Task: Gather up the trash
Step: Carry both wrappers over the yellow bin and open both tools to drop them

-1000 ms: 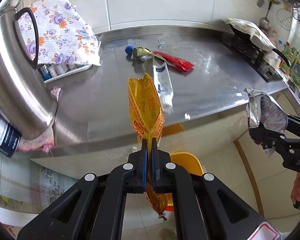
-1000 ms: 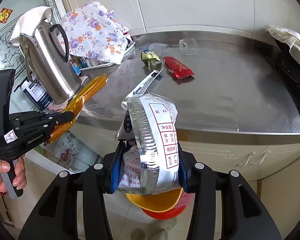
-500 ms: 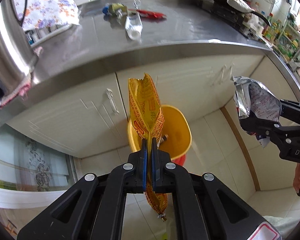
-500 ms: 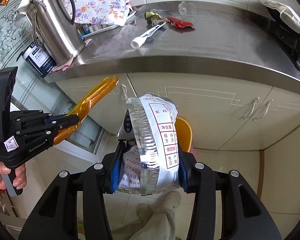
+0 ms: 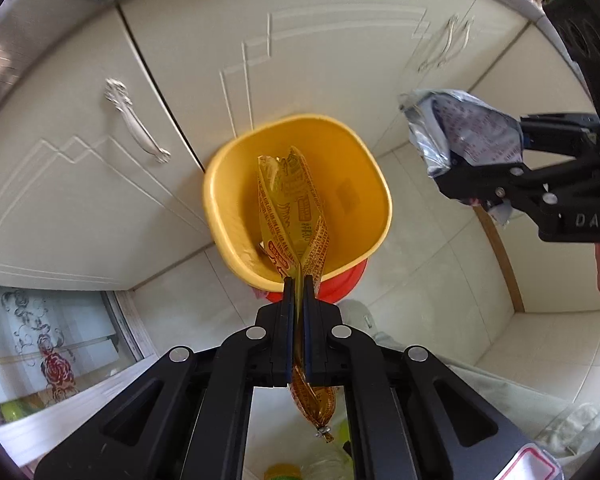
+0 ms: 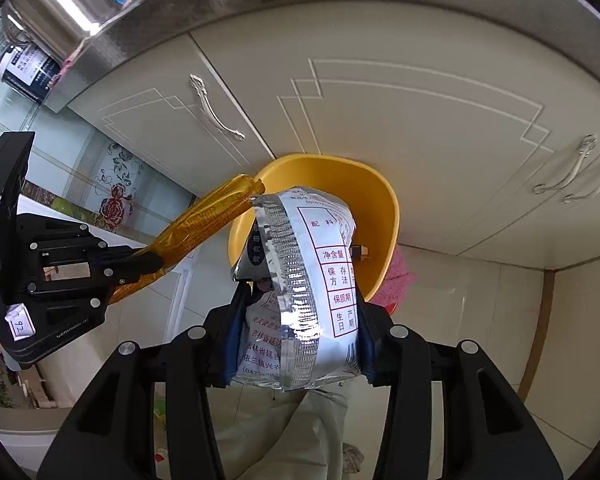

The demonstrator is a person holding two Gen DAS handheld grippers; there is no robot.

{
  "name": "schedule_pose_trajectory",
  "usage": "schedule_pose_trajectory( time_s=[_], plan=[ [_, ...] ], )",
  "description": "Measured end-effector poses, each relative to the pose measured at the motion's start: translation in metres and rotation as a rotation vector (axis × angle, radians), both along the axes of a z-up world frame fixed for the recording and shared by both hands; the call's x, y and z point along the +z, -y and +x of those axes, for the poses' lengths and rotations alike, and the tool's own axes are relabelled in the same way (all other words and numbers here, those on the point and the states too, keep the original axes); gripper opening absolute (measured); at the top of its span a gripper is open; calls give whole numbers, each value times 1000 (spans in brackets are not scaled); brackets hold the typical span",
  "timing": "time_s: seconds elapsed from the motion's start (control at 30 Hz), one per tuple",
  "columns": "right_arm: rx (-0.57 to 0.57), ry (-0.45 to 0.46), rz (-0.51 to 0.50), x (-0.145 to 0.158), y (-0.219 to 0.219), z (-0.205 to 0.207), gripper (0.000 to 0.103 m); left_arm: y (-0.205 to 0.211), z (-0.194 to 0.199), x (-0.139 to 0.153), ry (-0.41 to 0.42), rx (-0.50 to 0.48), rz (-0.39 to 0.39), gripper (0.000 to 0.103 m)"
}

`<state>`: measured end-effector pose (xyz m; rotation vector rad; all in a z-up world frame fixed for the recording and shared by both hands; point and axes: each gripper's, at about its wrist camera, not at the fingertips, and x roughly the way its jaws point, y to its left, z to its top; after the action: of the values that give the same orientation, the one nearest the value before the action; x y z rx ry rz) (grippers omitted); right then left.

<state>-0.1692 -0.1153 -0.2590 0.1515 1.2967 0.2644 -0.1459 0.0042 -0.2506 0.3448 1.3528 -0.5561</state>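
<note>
Cream cabinet doors (image 5: 320, 52) behind; my left gripper (image 5: 296, 292) jaws pinch an orange wrapper (image 5: 292, 208) above the yellow bin (image 5: 224, 216), and my right gripper (image 6: 300, 320) clamps a silver packet (image 6: 300, 280) printed 净含量, "DAS" on its body.

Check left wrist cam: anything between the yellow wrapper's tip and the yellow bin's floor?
Nothing blocks it in the left wrist view. The yellow wrapper, clamped in the left gripper, hangs over the open yellow bin; only a small scrap lies inside.

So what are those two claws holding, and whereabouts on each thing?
Left gripper pinches the yellow wrapper near its lower end; right gripper clamps the silver snack bag across its lower half.
</note>
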Motion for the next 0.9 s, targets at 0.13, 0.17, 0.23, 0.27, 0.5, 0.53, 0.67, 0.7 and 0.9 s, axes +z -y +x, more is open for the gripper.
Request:
schedule_pose_trajectory(
  time_s=[0.13,0.17,0.23,0.27,0.5,0.53,0.67,0.7,0.9],
  plan=[
    [23,-74,2,-41,-2,22,48,3,18,-39,-80,-1,33,5],
    [30,-86,-5,-50,-3,26,48,5,19,-46,-89,-2,41,5],
    [37,-118,-2,-68,-4,37,48,9,24,-61,-116,-3,53,5],
    [40,-128,-8,-74,-5,41,48,9,27,-67,-124,-1,57,5],
    [60,-175,17,-105,0,57,49,7,48,-91,-169,24,48,6],
    [65,-178,17,-108,1,58,49,6,50,-93,-171,26,46,6],
    [84,-186,30,-117,4,67,52,4,52,-95,-186,26,24,14],
    [88,-186,33,-119,5,69,53,4,52,-95,-186,23,21,15],
    [83,-174,49,-123,11,77,65,7,56,-93,-169,36,21,45]
  ],
)
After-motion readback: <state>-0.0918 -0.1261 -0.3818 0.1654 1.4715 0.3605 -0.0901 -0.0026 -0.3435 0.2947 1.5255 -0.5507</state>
